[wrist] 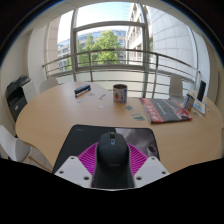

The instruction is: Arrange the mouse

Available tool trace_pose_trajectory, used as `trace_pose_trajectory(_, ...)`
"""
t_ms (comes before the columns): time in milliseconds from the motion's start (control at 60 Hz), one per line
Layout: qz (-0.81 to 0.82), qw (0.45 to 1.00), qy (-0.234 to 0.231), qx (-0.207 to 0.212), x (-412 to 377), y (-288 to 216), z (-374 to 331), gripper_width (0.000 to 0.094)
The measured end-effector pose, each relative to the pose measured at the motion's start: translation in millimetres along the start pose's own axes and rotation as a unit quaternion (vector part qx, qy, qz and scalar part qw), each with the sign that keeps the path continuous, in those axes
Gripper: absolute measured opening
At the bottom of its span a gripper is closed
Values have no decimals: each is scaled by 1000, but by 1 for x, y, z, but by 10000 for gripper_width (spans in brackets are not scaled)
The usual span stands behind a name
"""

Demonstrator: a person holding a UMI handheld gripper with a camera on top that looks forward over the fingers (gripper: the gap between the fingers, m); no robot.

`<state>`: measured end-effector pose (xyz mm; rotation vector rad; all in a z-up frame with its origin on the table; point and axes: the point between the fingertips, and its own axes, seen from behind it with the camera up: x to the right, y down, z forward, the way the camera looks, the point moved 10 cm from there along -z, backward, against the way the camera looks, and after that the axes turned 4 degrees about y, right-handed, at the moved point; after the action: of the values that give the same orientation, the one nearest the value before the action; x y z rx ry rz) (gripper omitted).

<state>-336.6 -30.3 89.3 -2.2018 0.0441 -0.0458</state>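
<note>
A black computer mouse [112, 158] sits between my gripper's [112, 150] two fingers, its nose pointing away from me. The magenta pads [88, 157] press against both of its sides, so the gripper is shut on it. The mouse is over a dark mouse mat [85, 136] that lies at the near side of a round wooden table [60, 115]. I cannot tell whether the mouse rests on the mat or hangs just above it.
Beyond the mat stand a dark mug [120, 93], an open laptop with a pink keyboard cover [165, 108] to its right, and a small white box [82, 90] to its left. A black device [17, 97] sits at the far left. Windows and a railing lie behind.
</note>
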Motion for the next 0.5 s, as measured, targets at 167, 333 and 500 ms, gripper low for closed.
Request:
trace_pose_trajectory(167,9,999,-1,-43,-13,33,13,549)
trace_pose_trajectory(333,-12,1000,13,-18,-15,12,-34,835)
trace_pose_trajectory(500,-15,1000,25,3,-15,-12,-120,842)
